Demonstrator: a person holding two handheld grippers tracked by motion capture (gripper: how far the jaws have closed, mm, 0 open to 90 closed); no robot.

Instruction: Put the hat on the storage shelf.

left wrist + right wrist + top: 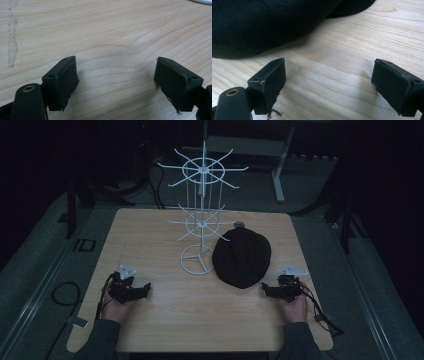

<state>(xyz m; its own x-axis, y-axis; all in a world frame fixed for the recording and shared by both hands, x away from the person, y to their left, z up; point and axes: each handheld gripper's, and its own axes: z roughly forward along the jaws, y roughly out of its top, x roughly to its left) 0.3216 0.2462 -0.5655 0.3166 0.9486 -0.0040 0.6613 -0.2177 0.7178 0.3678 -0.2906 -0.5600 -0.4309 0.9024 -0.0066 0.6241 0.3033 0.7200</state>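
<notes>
My left gripper (131,289) and right gripper (280,289) are resting wide-open, fingers empty, on the worktop (165,317); I'm judging nothing started, black cap (242,257) lying beside the white rack (200,220).

table (165,315): 1 | wire rack (202,215): 1 | black cap (242,256): 1 | tools: 2 — left tool (145,288), right tool (266,290)

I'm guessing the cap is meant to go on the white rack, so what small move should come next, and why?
Probably ease the right hand-held gripper forward to the near edge of the black cap. Its jaws stand open with only bare table between them, and the cap lies flat just ahead, beside the white wire rack. The left hand-held gripper is also open, farther from the cap.
</notes>
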